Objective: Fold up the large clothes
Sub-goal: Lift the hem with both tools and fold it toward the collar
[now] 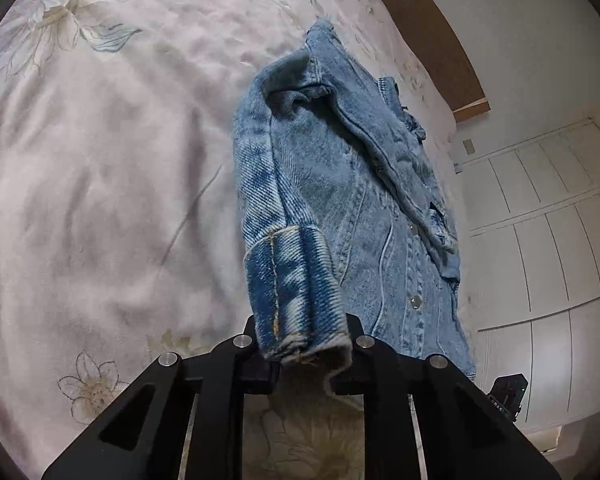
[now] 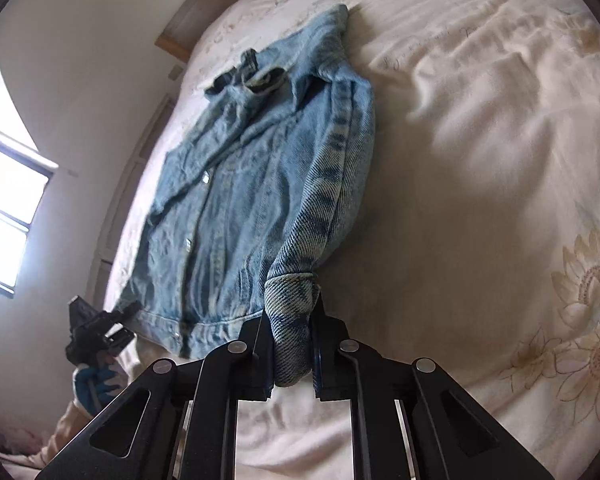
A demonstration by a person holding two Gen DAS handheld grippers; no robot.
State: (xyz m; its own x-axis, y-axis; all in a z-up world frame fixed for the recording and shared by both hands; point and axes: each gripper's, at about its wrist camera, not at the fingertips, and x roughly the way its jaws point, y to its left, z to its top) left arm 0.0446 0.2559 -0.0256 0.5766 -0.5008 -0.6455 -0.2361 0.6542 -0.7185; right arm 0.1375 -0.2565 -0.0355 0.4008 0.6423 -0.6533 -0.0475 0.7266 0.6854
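Bedspread (image 1: 100,200): both jaws clamping jacket cuffs (image 1: 300,312).

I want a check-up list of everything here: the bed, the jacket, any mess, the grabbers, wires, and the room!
Surface: pale floral bedspread, rumpled, covering the bed.
Job's things: light blue denim jacket lying front up, snaps closed, collar toward the wooden headboard.
Clutter: nothing seen.
Grippers: left gripper shut on one rolled sleeve cuff; right gripper shut on the other rolled cuff. Both cuffs are raised off the bedspread. A gloved hand holds the left gripper.
Cables: nothing seen.
Surroundings: white panelled wardrobe doors, bright window, plain white wall.
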